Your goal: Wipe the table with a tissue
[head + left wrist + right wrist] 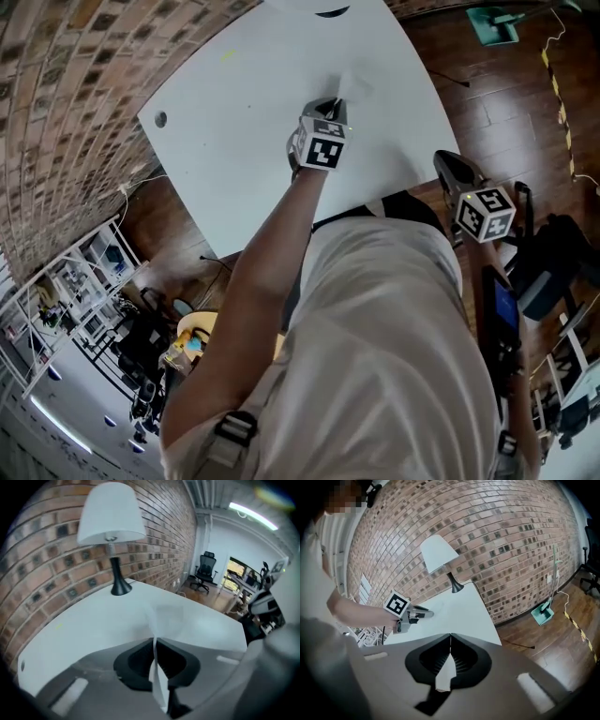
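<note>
A white tissue (353, 87) lies spread on the white table (244, 159), its near end pinched in my left gripper (336, 103). In the left gripper view the jaws (153, 641) are shut on a thin strip of that tissue (168, 615), which fans out over the tabletop ahead. My right gripper (444, 159) hangs off the table's right edge above the wood floor. Its jaws (450, 641) are shut on a small white tissue scrap (444, 674). From that view the left gripper (423, 614) is seen low over the table (459, 611).
A white-shaded lamp (111, 527) on a black base stands at the table's far end by the brick wall (66, 103). The table has a cable hole (160, 119). A teal dustpan (492, 23) lies on the floor. A black office chair (205, 571) stands further off.
</note>
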{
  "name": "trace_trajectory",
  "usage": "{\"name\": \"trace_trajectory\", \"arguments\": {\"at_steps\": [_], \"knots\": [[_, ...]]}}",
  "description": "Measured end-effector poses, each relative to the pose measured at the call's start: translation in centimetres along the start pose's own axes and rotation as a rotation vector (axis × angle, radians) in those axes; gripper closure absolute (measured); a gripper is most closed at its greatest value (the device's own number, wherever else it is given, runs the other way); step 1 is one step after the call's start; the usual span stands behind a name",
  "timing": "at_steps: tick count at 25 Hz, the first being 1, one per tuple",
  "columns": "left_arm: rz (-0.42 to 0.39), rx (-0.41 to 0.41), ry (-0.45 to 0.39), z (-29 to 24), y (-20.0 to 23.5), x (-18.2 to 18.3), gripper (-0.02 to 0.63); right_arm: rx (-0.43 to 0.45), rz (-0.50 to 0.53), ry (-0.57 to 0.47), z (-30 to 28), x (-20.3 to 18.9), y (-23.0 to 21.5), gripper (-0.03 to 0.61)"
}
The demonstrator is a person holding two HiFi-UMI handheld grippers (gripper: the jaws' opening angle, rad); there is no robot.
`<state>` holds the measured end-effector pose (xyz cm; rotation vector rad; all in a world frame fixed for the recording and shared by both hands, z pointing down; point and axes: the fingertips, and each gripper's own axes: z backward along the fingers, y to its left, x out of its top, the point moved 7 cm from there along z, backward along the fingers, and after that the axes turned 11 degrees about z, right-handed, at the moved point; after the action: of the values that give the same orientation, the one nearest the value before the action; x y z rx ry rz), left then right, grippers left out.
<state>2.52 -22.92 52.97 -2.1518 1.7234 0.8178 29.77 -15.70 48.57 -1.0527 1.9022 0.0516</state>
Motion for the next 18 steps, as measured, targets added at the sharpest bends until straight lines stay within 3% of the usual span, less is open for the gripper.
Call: {"name": "trace_trajectory", "arguments": {"at_steps": [2, 10, 14, 18], "knots": [[0.046, 0.058, -0.022, 1.7, 2.7, -0.6, 0.604, 0.016, 0.006, 0.009, -0.7, 0.1, 0.6, 0.569], [-0.150, 0.218, 0.079, 1.1, 9.1, -2.9, 0.604, 0.067, 0.025, 0.050, -3.0, 0.2, 3.6, 0.569], [-0.164, 0.284, 0.077, 1.1, 11.3, -3.6, 0.604, 0.052, 0.029, 0.052, -3.1, 0.7, 4.0, 0.569], [-0.271, 0.364, 0.060, 1.7, 13.7, -4.3, 0.604, 0.037, 0.026, 0.067, -3.4, 0.7, 4.3, 0.569]]}}
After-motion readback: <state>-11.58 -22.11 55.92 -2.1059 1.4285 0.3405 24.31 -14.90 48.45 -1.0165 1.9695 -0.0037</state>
